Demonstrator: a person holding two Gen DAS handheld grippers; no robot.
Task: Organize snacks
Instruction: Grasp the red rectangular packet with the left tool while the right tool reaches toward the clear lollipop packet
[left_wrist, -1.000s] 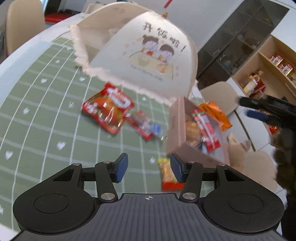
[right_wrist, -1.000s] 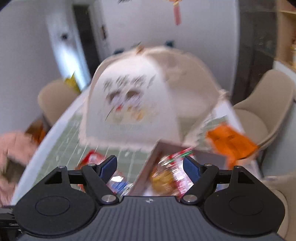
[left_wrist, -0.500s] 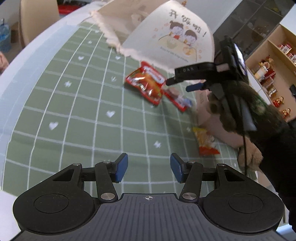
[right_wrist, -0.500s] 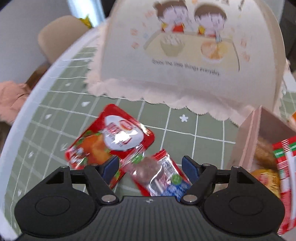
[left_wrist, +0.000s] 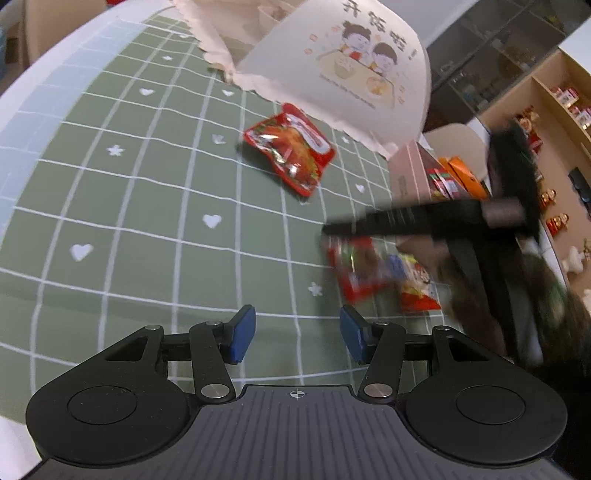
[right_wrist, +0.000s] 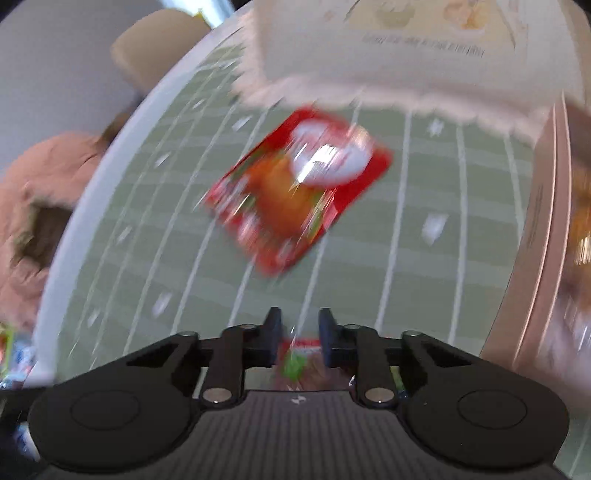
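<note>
Right wrist view: we see our right gripper (right_wrist: 297, 341) with jaws that have just been closing, now pinching a small clear-and-red snack packet (right_wrist: 299, 360) between them. Ahead, blurred, a red pouch (right_wrist: 299, 184) lies flat on the green tablecloth (right_wrist: 388, 258), beside the pink box (right_wrist: 535, 236). Our left gripper (left_wrist: 297, 334) hangs with jaws spread, nothing between them, the packet (left_wrist: 364, 269) lying ahead to their right.

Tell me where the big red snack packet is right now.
The big red snack packet lies flat on the green tablecloth, mid-frame in both wrist views, just in front of the food cover's lace edge and left of the pink box.
</note>
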